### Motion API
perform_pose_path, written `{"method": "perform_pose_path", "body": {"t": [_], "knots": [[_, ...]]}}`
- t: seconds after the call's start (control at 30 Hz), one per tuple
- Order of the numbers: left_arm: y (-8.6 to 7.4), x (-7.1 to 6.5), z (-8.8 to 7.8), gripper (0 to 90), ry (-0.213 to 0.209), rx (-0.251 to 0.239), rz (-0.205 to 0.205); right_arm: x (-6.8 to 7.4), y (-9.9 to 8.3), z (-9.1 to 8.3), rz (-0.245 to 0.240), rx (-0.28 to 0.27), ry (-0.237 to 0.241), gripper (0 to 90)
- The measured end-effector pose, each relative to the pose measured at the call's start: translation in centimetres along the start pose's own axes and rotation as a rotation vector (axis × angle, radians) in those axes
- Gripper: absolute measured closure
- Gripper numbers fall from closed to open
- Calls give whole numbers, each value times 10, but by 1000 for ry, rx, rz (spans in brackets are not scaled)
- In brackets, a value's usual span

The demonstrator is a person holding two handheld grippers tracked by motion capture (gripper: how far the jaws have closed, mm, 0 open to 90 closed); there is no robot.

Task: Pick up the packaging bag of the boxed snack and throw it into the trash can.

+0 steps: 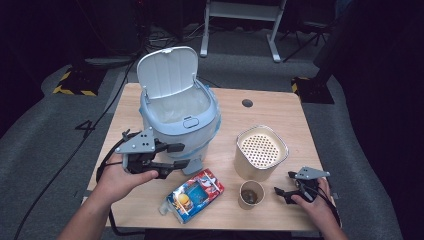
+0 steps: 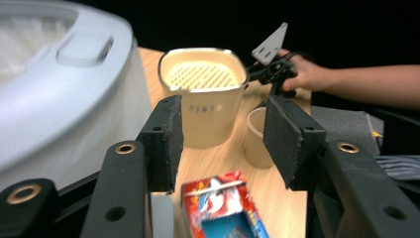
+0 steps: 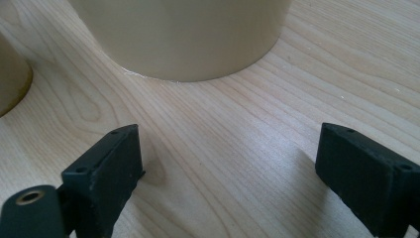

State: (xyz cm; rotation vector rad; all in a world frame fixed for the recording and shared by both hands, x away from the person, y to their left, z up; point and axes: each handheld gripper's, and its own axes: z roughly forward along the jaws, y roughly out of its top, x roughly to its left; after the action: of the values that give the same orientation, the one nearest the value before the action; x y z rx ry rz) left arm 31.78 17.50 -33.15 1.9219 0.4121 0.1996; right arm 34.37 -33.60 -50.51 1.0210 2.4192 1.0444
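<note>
Left claw (image 1: pixel 172 156) spread, nothing between the pads, poised just above the snack packet (image 1: pixel 194 194) lying flat near the front edge of the surface (image 1: pixel 260 107). Suggest lowering squarely over the packet's narrow sides before closing, clear of the open bin (image 1: pixel 179 112). Right claw (image 1: pixel 284 192) spread, empty, resting near the front right corner beside a small cup (image 1: pixel 251 194) and a tan canister (image 1: pixel 261 151). Room dark; grey carpet around.

Overhead light brightens the table (image 1: pixel 270 115); the room behind stays dark. Soft shadows. The bin (image 2: pixel 54 94) looks blurred up close.
</note>
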Motion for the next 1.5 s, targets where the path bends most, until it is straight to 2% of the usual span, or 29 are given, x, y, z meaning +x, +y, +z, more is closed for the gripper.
{"method": "perform_pose_path", "body": {"t": [0.2, 0.37, 0.57, 0.77, 0.87, 1.03, 1.13, 1.33, 1.43, 1.5], "knots": [[-29, 10, 5, 494, 25, 5, -32, 0, 0, 0, 0, 0, 0, 109], [-54, 17, 13, 486, 68, 35, -46, 0, 0, 0, 0, 0, 0, 109], [-85, 26, 28, 497, 61, 63, -123, 0, 0, 0, 0, 0, 0, 109], [-106, 29, 43, 514, 32, 102, -174, 0, 0, 0, 0, 0, 0, 109], [-114, 29, 50, 538, 22, 140, -187, 0, 0, 0, 0, 0, 0, 109], [-124, 27, 62, 574, -20, 162, -232, 0, 0, 0, 0, 0, -1, 108], [-128, 27, 69, 588, -24, 176, -247, 0, 0, 0, 0, 0, 0, 109], [-134, 25, 77, 625, -40, 213, -249, 0, 0, 0, -1, 0, -1, 109], [-135, 25, 79, 686, -46, 253, -251, 0, 0, 0, 0, 0, -1, 109], [-135, 25, 80, 730, -49, 261, -253, 0, 0, 0, 0, 0, 0, 108]]}}
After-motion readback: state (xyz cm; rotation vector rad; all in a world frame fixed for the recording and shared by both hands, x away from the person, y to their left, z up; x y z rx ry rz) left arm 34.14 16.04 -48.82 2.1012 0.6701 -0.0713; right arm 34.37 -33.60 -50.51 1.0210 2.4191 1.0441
